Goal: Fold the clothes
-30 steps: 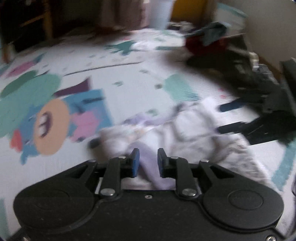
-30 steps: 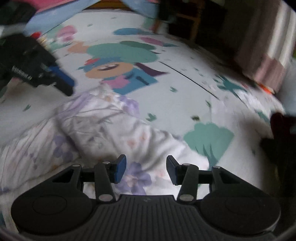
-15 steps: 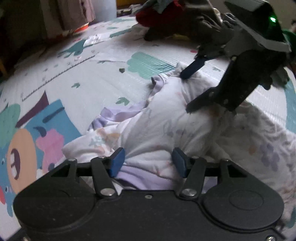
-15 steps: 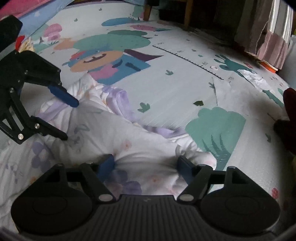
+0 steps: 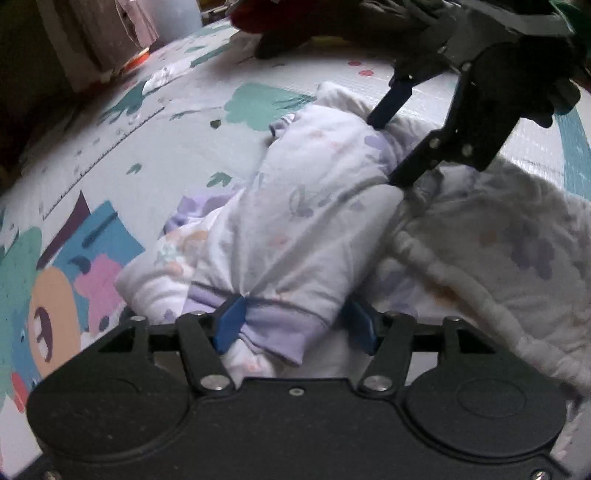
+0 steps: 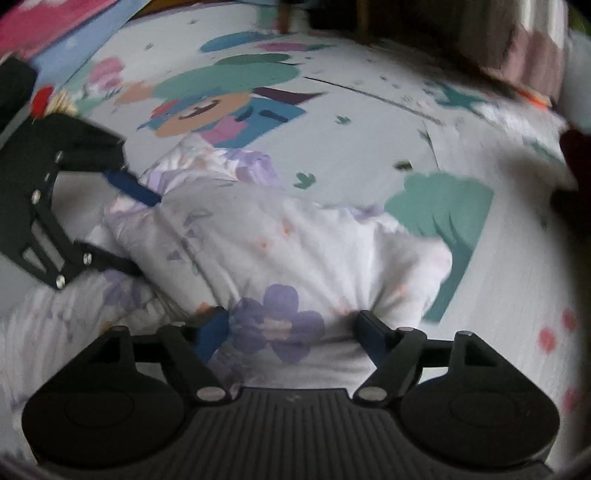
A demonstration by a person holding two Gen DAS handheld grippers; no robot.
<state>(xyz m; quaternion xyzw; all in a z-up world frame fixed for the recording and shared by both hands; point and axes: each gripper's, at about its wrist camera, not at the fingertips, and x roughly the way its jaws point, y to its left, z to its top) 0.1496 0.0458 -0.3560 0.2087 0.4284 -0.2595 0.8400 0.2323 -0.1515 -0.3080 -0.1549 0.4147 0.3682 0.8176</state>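
Both grippers straddle floral garment — seemingly unclamped; no legible writing.

- Play mat: pale surface covering the floor, printed with a cartoon figure in teal, orange, pink and blue, a ruler-like scale line and a teal bush shape.
- White garment: floral print with lilac cuff, lies crumpled directly on the mat, near the cartoon figure.
- Dark and red clothes: heaped on the mat's far edge; details unclear.
- Striped pink fabric: hangs at the mat's border.
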